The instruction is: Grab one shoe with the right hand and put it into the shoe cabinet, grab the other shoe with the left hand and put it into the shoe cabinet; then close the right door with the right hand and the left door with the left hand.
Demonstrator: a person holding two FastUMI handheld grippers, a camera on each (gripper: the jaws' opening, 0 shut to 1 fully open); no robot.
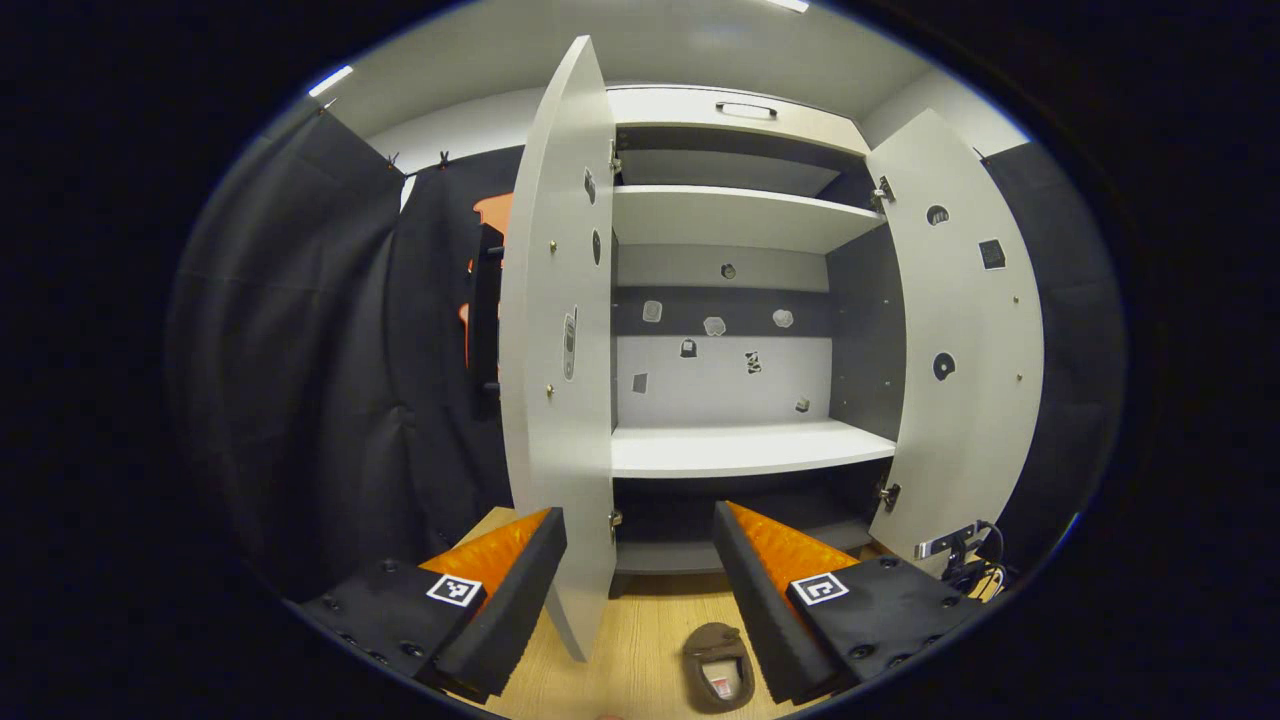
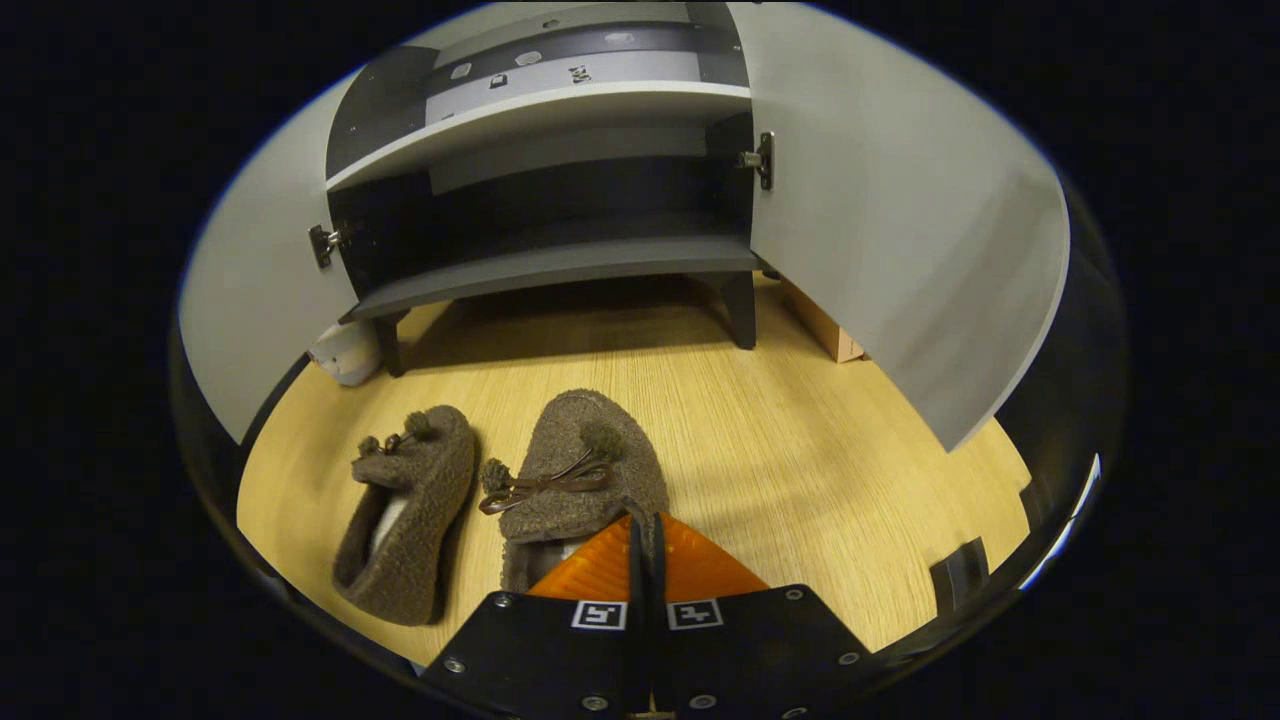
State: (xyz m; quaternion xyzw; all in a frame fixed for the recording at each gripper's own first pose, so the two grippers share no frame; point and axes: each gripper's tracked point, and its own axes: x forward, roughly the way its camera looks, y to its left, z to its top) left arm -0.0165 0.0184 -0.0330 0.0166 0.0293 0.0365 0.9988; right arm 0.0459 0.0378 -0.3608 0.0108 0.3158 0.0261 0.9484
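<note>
Brown and fuzzy, two slippers lie side by side on the pale wooden floor in front of the shoe cabinet, toes toward it. In the right gripper view the right slipper has a rounded toe, a small pompom and a thin brown lace tied in a bow across its top. The left slipper leans onto its side, showing a light lining and its own pompoms near the toe. The two are just beside each other, hardly apart.

The right gripper sits low at the right slipper's heel edge, its fingers drawn together with only a thin slit between them; whether the rim is pinched there I cannot tell.

The left gripper hangs higher, facing the cabinet, jaws spread wide and holding nothing. A slipper lies on the floor below, between its fingers.

Both doors stand open: the left door edge-on just ahead, the right door swung out. Inside, the pale shelf sits above a darker bottom compartment.
</note>
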